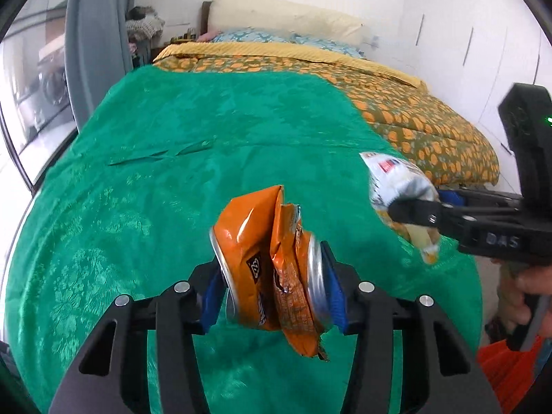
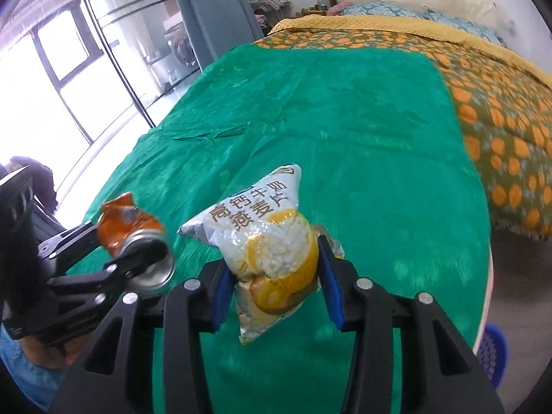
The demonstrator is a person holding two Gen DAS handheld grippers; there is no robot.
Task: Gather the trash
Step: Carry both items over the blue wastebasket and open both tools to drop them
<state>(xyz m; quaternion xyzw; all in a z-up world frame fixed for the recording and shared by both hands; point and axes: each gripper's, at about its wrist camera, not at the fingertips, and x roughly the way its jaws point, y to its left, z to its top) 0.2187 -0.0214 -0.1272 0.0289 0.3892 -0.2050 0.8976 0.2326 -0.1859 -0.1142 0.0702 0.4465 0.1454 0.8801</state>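
While the left gripper point(image 1: 274, 288) clamps a crushed orange can point(image 1: 269, 269) by its silver ends, it hangs above the green bedspread point(image 1: 193, 145). From the right wrist, the right gripper point(image 2: 274, 279) squeezes a crumpled silver-and-yellow snack packet point(image 2: 265, 238) printed with dark characters, also above that bedspread.

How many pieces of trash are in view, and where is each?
2. A crushed orange can is clamped in the left gripper, and a silver snack packet is clamped in the right gripper, both above the green bedspread. More may lie out of frame.
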